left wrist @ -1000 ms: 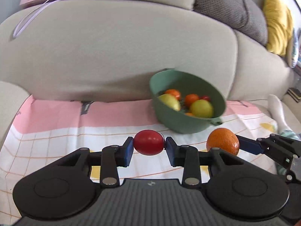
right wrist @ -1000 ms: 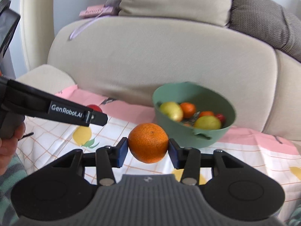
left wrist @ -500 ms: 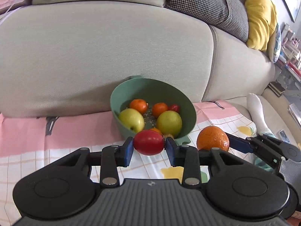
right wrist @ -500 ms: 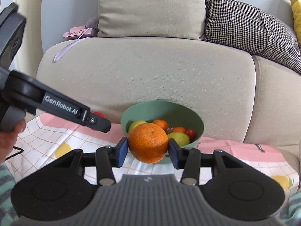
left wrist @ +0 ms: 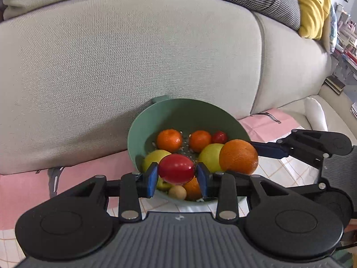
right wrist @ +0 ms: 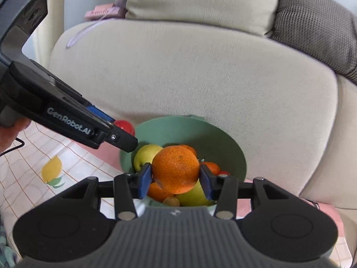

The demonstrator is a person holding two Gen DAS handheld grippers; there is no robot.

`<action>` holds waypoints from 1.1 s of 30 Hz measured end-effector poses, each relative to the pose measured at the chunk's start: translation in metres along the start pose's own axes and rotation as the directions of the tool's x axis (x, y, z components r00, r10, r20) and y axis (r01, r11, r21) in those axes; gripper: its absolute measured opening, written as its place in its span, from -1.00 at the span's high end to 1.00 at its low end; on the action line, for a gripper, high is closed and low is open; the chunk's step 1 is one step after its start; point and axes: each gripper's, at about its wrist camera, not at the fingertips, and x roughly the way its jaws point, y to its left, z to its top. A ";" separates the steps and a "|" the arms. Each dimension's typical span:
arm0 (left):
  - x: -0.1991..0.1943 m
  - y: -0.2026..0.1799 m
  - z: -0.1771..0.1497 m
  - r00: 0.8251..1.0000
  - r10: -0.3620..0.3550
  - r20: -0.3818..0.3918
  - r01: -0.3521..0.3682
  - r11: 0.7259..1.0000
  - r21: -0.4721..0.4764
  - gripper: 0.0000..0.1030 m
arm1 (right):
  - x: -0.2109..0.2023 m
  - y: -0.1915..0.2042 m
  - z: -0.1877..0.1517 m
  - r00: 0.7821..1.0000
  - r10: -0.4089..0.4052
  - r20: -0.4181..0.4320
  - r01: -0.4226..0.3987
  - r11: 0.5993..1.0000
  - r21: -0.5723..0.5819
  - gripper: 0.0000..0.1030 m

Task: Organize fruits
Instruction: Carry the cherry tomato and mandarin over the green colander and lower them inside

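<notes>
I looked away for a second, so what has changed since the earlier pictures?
Both grippers carried their fruit in toward the green bowl, which now sits just beyond them. Left gripper still clamps the red tomato; right gripper still clamps the orange. Nothing released.

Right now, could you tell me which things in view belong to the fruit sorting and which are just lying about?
Part of the job:
- red fruit in left gripper
- orange in right gripper
- green bowl of fruit

Just lying about:
- sofa cushions
- pink tag
- patterned cloth
</notes>
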 end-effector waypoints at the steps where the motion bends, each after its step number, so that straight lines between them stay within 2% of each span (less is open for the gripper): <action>1: 0.003 0.001 0.002 1.000 -0.001 -0.002 0.001 1.000 -0.001 0.20 | 0.006 -0.003 0.002 1.000 0.009 -0.013 -0.009 1.000 0.000 0.15; 8: 0.022 0.008 0.012 1.000 0.004 -0.015 -0.003 1.000 0.020 0.20 | 0.043 -0.011 0.012 0.996 0.044 -0.075 -0.046 0.998 -0.034 0.15; 17: 0.033 0.014 0.016 1.000 -0.012 -0.023 0.013 1.000 0.024 0.20 | 0.077 -0.007 0.015 0.987 0.032 -0.155 -0.061 0.981 -0.185 0.15; 22: 0.037 0.017 0.018 1.000 -0.016 -0.027 0.016 1.000 0.011 0.20 | 0.087 -0.012 0.016 0.983 0.045 -0.178 -0.080 0.978 -0.192 0.14; 31: 0.035 0.024 0.015 0.999 -0.022 -0.037 0.022 1.000 -0.002 0.20 | 0.101 -0.010 0.016 0.974 0.034 -0.226 -0.089 0.968 -0.237 0.16; 33: 0.036 0.025 0.015 0.999 -0.023 -0.039 0.023 1.000 -0.007 0.20 | 0.109 -0.004 0.016 0.967 -0.006 -0.254 -0.068 0.957 -0.282 0.16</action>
